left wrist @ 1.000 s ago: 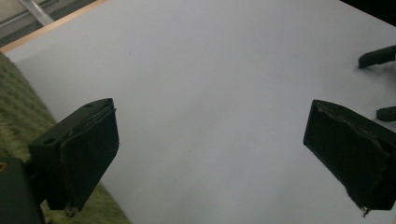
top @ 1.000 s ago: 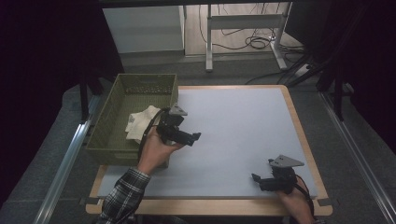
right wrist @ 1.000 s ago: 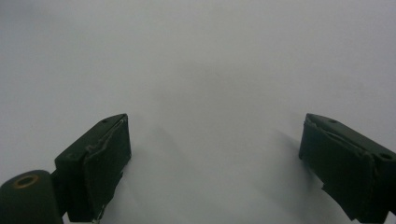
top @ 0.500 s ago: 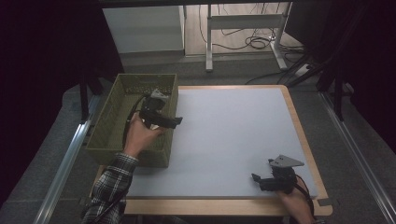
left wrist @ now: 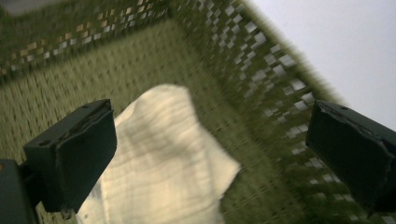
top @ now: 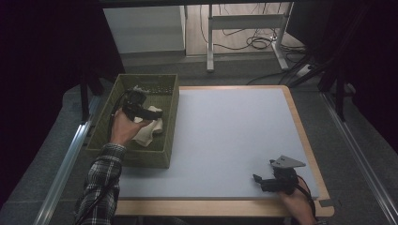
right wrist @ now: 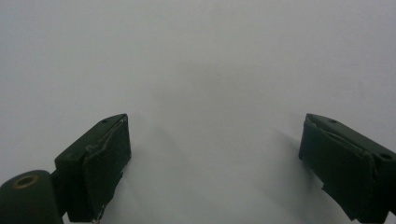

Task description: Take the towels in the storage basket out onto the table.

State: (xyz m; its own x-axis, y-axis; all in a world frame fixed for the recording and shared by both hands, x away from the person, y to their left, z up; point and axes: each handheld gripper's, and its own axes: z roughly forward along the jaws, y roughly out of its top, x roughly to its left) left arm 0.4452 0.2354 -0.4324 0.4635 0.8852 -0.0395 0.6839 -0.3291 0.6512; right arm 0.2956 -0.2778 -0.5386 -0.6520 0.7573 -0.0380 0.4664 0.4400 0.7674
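The left gripper (left wrist: 210, 154) gapes above the cloth (left wrist: 163, 163) in the basket (top: 169, 101); the right gripper (right wrist: 215, 163), also agape, faces bare table (right wrist: 196, 56).

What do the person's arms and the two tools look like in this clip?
Left tool and right tool are black, each with two blocky black jaws with worn pads. The right carries a grey three-cornered plate. The left arm wears a plaid sleeve; a dark cable trails from the left tool.

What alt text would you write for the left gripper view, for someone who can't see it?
A cream cloth lies crumpled on the floor of a green woven basket, seen from just above. The open left gripper hangs over it, its two black jaws wide apart, holding nothing; pale table shows beyond the basket's wall.
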